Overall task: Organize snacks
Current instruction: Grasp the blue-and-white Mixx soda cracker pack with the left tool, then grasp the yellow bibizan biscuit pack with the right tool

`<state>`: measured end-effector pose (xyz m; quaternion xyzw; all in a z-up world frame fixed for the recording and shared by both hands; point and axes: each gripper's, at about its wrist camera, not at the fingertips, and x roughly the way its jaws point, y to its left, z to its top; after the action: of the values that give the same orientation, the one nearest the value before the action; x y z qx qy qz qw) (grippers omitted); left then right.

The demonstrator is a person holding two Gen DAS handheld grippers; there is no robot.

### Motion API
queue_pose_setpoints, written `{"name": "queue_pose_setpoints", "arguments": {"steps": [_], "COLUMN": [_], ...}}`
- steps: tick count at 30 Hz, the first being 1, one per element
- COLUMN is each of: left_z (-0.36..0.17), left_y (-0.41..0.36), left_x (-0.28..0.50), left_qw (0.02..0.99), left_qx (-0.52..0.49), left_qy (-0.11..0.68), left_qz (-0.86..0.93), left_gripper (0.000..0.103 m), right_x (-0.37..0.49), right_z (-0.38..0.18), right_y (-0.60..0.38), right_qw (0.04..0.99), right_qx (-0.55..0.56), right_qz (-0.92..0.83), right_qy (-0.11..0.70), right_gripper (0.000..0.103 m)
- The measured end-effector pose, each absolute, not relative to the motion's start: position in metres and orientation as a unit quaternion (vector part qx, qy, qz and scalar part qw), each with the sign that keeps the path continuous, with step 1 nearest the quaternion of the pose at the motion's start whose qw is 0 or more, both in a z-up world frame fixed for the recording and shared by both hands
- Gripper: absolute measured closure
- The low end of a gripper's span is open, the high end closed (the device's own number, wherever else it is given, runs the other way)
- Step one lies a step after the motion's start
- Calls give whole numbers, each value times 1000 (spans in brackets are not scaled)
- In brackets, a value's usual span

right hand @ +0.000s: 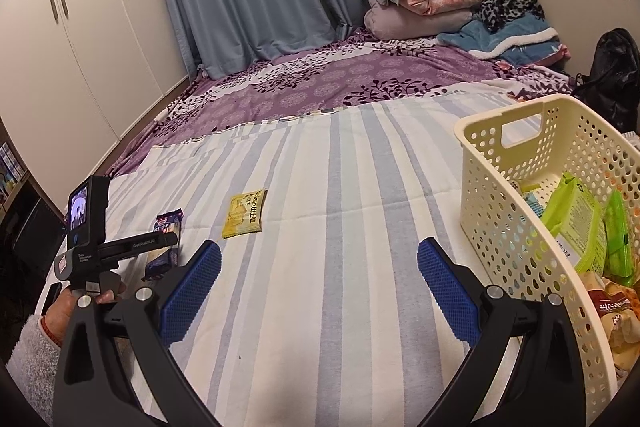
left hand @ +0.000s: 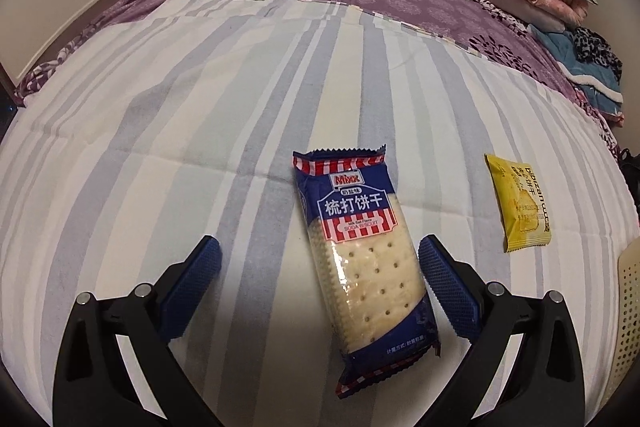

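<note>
Straddling the soda biscuit packet [left hand: 362, 259] on the striped sheet [left hand: 160, 147], the left gripper [left hand: 320, 283] gapes wide, pads clear; the right gripper [right hand: 319, 283] gapes empty.

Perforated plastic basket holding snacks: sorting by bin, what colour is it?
Cream perforated plastic basket, clearest in the right wrist view.

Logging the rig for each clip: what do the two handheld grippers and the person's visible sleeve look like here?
Both the left gripper and the right gripper have glossy black curved arms with silver round pins and blue textured pads. Seen from the right wrist, the left unit carries a small black camera with a lit screen on a black bar with white lettering. The sleeve is fuzzy and whitish.
</note>
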<state>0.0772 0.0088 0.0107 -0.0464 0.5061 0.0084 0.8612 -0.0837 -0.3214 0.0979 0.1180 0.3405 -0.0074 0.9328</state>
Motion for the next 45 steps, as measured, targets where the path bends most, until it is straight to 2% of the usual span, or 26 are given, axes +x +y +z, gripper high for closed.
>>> {"name": "queue_pose_setpoints", "arguments": {"steps": [1, 3, 5, 8, 18, 35, 37, 39, 43, 45], "left_z": [10, 11, 12, 15, 27, 65, 65, 65, 66, 65], "left_y": [7, 4, 4, 6, 12, 35, 37, 40, 46, 49], "left_x": [77, 76, 74, 74, 62, 38, 36, 34, 31, 30], "left_qw": [861, 862, 864, 864, 872, 891, 891, 892, 892, 891], "left_qx": [-46, -41, -39, -48, -55, -80, -82, -84, -90, -93], "left_qy": [507, 505, 502, 501, 486, 444, 443, 441, 441, 441], "left_qz": [-1, -6, -13, -23, -39, -56, -56, -55, -52, -50], "left_gripper": [19, 30, 46, 55, 58, 58, 58, 58, 58, 58], "right_x": [-83, -84, -83, -80, -56, 52, 62, 72, 86, 90], "right_z": [98, 96, 93, 92, 81, 32, 24, 17, 10, 8], "right_y": [-320, -317, -316, -313, -292, -217, -208, -201, -193, -193], "right_qw": [933, 932, 931, 930, 927, 903, 899, 894, 890, 887], "right_qx": [115, 114, 113, 111, 81, 13, 2, -6, -18, -20], "right_qz": [-7, -7, -8, -8, 12, 54, 51, 50, 45, 44], "right_qy": [341, 344, 348, 351, 367, 425, 434, 444, 454, 459], "right_gripper": [5, 5, 5, 5, 5, 6, 10, 19, 21, 28]}}
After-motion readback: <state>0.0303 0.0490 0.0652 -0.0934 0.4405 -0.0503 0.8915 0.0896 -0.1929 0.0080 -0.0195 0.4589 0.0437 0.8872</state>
